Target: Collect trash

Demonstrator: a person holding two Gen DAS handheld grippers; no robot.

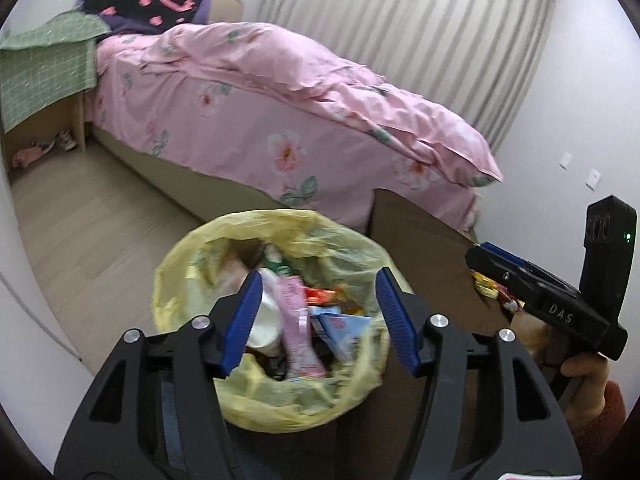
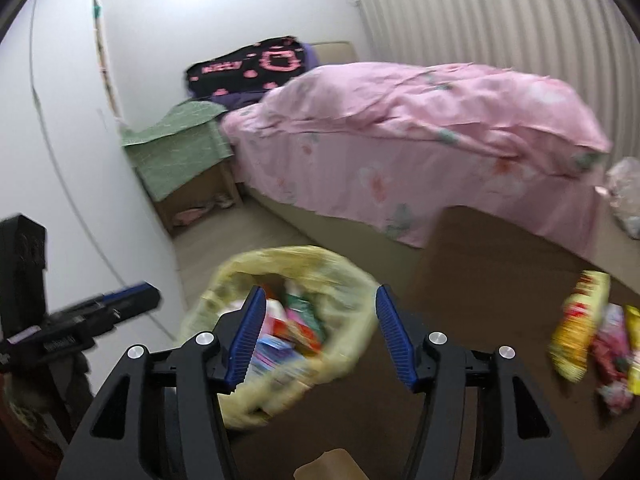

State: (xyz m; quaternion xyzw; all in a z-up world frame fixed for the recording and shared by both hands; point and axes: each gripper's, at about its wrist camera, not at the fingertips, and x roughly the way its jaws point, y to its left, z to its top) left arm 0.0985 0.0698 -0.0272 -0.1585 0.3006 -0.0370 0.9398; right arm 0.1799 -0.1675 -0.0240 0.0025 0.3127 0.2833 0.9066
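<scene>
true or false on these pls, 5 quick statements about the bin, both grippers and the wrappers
1. The bin has a yellow bag liner. True.
2. The bin is empty. False: it holds a white cup, a pink packet and other wrappers.
3. The left gripper is open. True.
4. The right gripper is clamped on a wrapper. False: its fingers are spread with nothing between them.
5. Every wrapper is already binned. False: snack wrappers lie on the brown table.

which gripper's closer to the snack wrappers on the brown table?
Right. The right gripper is open beside the snack wrappers on the table; the left gripper hangs open over the yellow trash bag.
</scene>
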